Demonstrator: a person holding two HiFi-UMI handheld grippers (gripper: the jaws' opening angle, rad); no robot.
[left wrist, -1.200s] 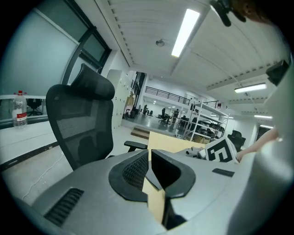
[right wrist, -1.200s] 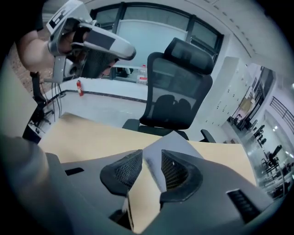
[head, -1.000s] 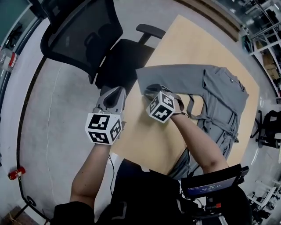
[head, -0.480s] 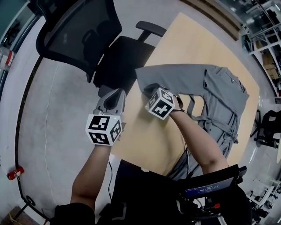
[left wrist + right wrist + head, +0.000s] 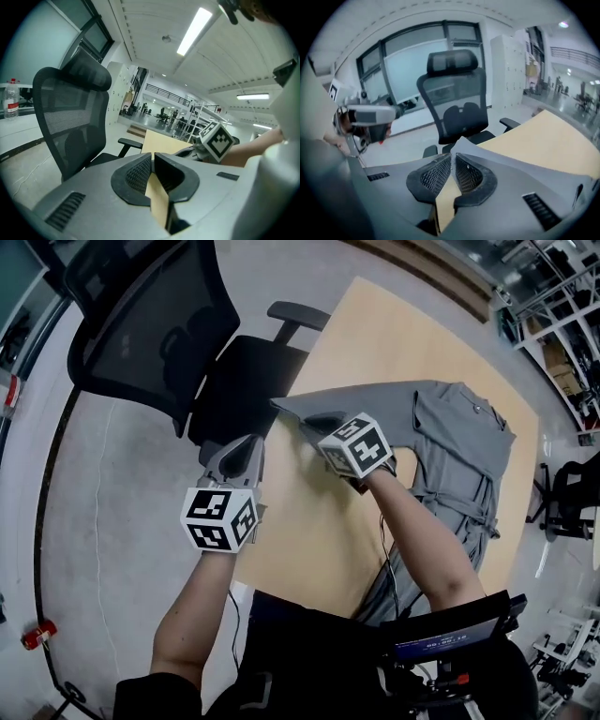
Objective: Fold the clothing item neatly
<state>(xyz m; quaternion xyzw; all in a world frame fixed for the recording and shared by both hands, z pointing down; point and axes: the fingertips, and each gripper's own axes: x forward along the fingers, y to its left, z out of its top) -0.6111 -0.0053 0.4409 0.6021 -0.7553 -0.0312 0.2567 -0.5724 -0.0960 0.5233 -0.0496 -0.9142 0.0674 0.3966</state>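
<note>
The grey garment (image 5: 464, 451), long-sleeved and belted, lies flat on the table (image 5: 394, 324). Its body runs from the far right to the near edge and hangs over it. One sleeve (image 5: 375, 395) stretches left toward the chair (image 5: 159, 324). The right gripper (image 5: 314, 423) has just been closing and pinches the sleeve's end. The left gripper (image 5: 246, 444) is pressed together and empty.

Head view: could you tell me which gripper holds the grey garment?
The right gripper: its jaws have just closed on the grey garment; the left gripper is shut and empty, off the table.
</note>
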